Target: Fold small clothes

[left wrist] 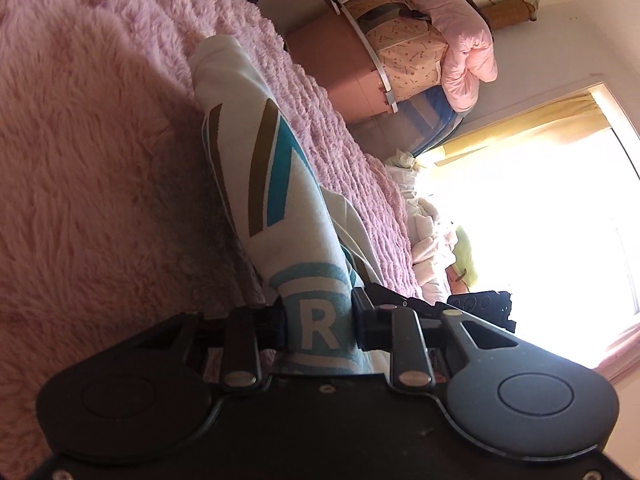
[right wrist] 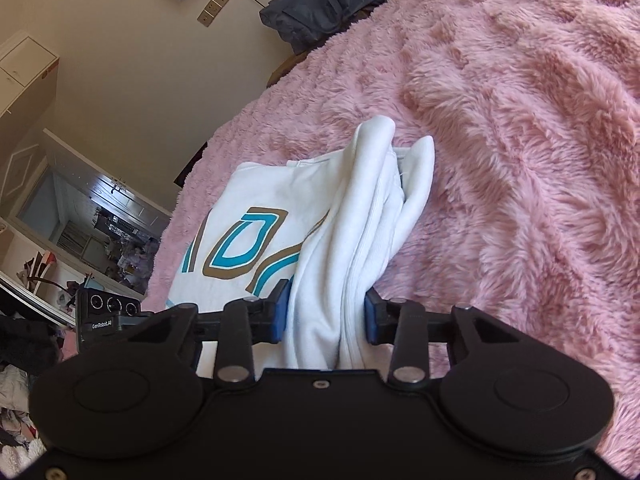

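A small white shirt (left wrist: pixel 256 168) with teal and brown print lies on a fluffy pink blanket (left wrist: pixel 88 168). In the left wrist view my left gripper (left wrist: pixel 318 326) is shut on a bunched edge of the shirt, where a printed letter R shows between the pads. In the right wrist view my right gripper (right wrist: pixel 326 316) is shut on a thick gathered fold of the same white shirt (right wrist: pixel 360 216), its blue pads pressing both sides. The rest of the shirt spreads to the left of that fold, print up. The other gripper's camera (right wrist: pixel 108 308) shows at the left.
The pink blanket (right wrist: pixel 520 140) covers the whole bed. Folded bedding and a pink quilt (left wrist: pixel 452 40) are stacked at the far end. A bright window with a yellow curtain (left wrist: pixel 520 128) is at the right. A dark bag (right wrist: pixel 320 0) sits at the bed's edge.
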Available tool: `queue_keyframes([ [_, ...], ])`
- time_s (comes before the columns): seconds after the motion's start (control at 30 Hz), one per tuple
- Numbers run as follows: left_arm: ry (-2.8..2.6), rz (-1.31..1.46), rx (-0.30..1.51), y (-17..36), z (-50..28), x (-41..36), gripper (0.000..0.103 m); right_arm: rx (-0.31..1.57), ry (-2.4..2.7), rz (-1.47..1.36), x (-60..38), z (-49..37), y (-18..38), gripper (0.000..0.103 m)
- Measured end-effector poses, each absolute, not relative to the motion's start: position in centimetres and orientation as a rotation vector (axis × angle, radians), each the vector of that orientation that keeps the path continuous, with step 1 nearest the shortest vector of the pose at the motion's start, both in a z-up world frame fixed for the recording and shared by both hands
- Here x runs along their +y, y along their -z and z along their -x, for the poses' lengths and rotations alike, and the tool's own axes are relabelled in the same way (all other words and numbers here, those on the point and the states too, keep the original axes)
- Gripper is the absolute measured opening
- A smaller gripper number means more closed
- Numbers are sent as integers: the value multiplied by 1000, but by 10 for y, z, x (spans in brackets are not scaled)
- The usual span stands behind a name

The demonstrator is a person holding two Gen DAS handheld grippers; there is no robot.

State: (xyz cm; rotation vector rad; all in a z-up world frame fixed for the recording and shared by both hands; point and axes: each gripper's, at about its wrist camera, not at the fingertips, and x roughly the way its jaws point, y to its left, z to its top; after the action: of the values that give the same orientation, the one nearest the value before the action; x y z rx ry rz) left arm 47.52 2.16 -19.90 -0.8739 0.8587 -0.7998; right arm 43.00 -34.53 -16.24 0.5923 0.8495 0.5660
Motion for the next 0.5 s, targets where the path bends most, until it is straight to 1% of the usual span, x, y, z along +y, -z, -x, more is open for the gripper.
queue_keyframes([
  [0.13, 816, 822, 826, 159, -460, 34, 27, 812, -587, -580, -338, -419, 133, 36],
  [0.3, 810, 746, 755, 110, -420, 67, 27, 755, -644, -550, -318, -399, 92, 36],
  [0.4, 794, 730, 726, 95, -395, 91, 27, 725, -677, -525, -298, -390, 73, 36],
  [0.5, 768, 737, 713, 93, -372, 118, 27, 704, -702, -512, -276, -381, 62, 36],
])
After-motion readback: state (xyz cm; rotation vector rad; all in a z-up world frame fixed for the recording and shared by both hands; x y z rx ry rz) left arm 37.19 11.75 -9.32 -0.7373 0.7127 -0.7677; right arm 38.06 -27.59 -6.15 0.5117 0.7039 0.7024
